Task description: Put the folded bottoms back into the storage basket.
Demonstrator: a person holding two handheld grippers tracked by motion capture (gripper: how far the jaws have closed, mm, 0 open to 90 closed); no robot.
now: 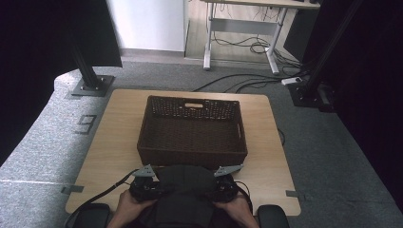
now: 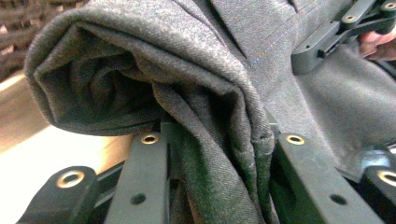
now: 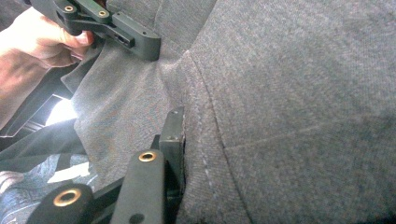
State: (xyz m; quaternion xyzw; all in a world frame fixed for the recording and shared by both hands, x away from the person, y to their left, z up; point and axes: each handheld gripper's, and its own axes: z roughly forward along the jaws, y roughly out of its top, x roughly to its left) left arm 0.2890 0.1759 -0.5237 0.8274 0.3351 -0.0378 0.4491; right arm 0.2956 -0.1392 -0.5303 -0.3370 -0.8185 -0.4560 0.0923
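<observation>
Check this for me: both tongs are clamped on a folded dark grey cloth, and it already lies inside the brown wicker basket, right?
Not quite. The high view shows the folded dark grey cloth at the table's near edge, in front of the brown wicker basket, whose inside is bare. The left tongs and right tongs do clamp it.

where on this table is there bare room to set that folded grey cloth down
The basket is empty inside, the widest free spot. Bare table strips run left of the basket and right of it. The near edge is crowded: both grippers, left and right, clamp the grey cloth there.
</observation>
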